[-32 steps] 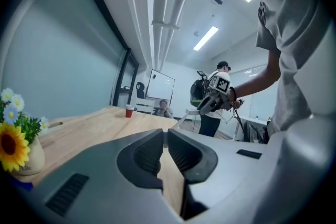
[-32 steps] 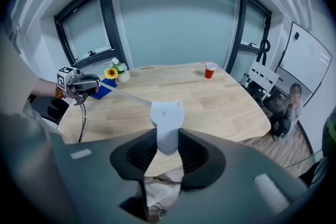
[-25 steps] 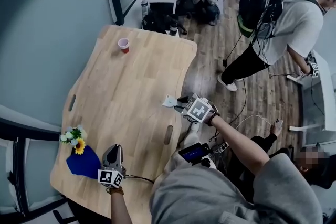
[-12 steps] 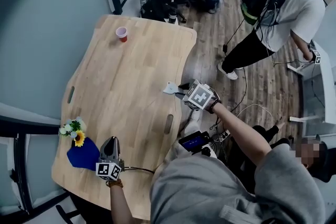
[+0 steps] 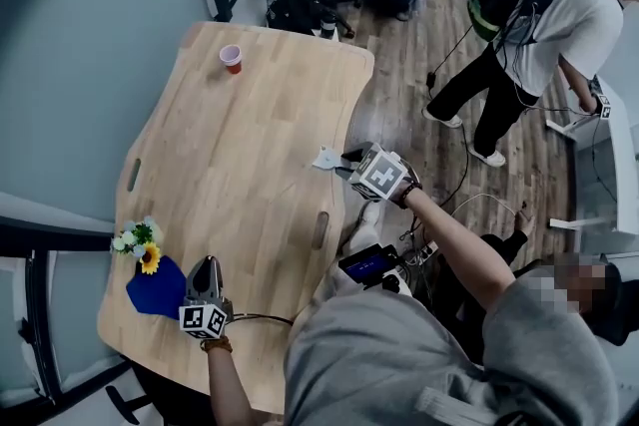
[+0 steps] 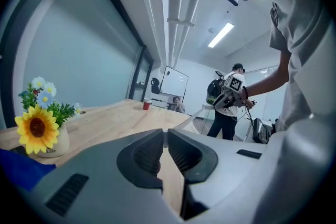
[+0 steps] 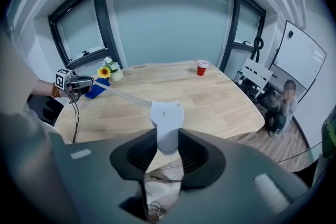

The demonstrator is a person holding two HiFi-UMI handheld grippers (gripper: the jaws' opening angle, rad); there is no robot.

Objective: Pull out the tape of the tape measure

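Right gripper (image 5: 344, 163): jaws part-way apart and clamped on the lower end of the tape measure (image 7: 167, 122), which it holds over the near right edge of the table (image 5: 250, 115)
Left gripper (image 5: 206, 265): jaws almost together, nipping the tip of the tape (image 7: 126, 95) at the near left corner of the table
Tape: drawn out in a long line over the wood from one gripper to the other, hanging just above the table
Slip at the tip: the left jaws appear to hold only the thin end, so a harder pull or a twist of the wrist could let it go, and the tape would whip back toward the right gripper
Slip at the body: most of the tape measure stands clear above the right jaws, so the pull along the tape could lever it round or drag it out
Kink: if the two grippers turn out of line, the long free span may fold or flop onto the table
Neighbours: the flower pot (image 5: 140, 252) and the blue thing (image 5: 156, 295) sit just beside the left gripper, so a sideways swing there could knock them
Cable (image 5: 262, 319): it trails from the left gripper along the table edge and could catch
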